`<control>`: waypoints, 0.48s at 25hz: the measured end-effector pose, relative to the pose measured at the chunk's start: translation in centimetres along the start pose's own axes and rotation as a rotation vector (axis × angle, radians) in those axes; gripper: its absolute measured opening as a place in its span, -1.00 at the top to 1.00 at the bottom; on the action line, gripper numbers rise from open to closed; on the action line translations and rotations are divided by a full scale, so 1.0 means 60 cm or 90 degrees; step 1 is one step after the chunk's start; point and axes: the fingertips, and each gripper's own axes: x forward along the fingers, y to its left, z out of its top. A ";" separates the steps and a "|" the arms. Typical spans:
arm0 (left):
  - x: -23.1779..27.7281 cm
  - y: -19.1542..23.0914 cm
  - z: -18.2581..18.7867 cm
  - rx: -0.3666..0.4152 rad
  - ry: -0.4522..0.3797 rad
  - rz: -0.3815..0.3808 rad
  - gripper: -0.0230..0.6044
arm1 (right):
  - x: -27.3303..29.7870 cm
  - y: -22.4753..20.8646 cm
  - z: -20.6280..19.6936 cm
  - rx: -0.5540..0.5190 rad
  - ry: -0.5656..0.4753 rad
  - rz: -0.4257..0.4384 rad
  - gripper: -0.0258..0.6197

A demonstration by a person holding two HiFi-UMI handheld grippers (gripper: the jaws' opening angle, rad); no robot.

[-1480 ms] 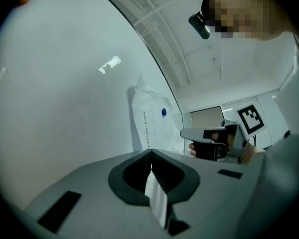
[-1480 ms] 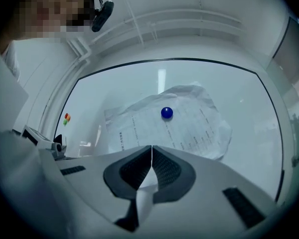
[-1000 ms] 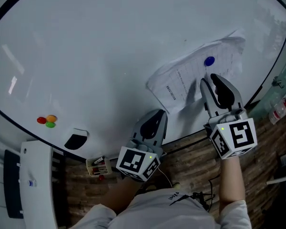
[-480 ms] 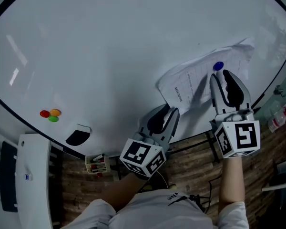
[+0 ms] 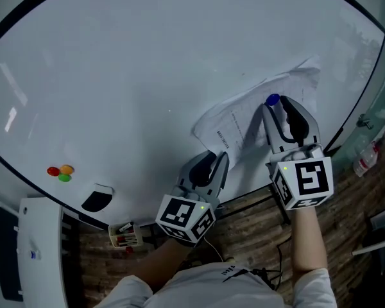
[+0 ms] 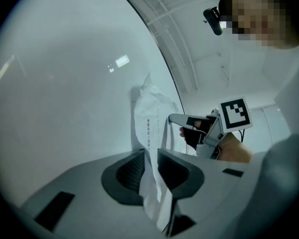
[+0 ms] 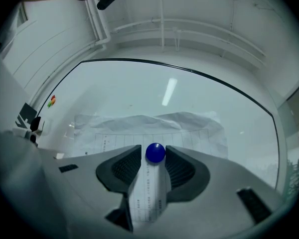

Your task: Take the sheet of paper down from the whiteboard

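Note:
A crumpled printed sheet of paper (image 5: pixel 244 111) hangs on the whiteboard (image 5: pixel 135 76), pinned by a round blue magnet (image 5: pixel 273 99). My right gripper (image 5: pixel 281 105) points at the board. Its jaws are opening, and the magnet (image 7: pixel 155 153) sits between the tips with thin gaps on both sides. My left gripper (image 5: pixel 219 158) is at the sheet's lower corner. In the left gripper view that gripper (image 6: pixel 151 158) is shut on the paper (image 6: pixel 149 113), which runs through the narrow slot between the pads. The sheet (image 7: pixel 139 126) spreads wide behind the magnet in the right gripper view.
Red, orange and green magnets (image 5: pixel 59 171) cluster at the board's lower left, beside a black eraser (image 5: pixel 97 199). A small box of markers (image 5: pixel 122 235) sits below the board's edge. A white device (image 5: pixel 38 255) stands at the far left, and a bottle (image 5: pixel 366 160) at the right.
My right gripper has risen along the sheet from just under the blue magnet until its tips flank it. The left gripper has stayed on the paper's lower corner.

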 end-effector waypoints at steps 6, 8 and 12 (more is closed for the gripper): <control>-0.003 0.008 0.004 0.012 -0.003 0.001 0.80 | 0.008 0.001 -0.008 -0.001 0.008 -0.005 0.48; -0.001 0.008 0.004 0.017 -0.003 0.000 0.80 | 0.008 0.000 -0.006 -0.001 0.009 -0.007 0.48; 0.000 0.008 0.004 0.022 -0.001 -0.010 0.89 | 0.008 -0.001 -0.005 0.011 0.009 -0.002 0.52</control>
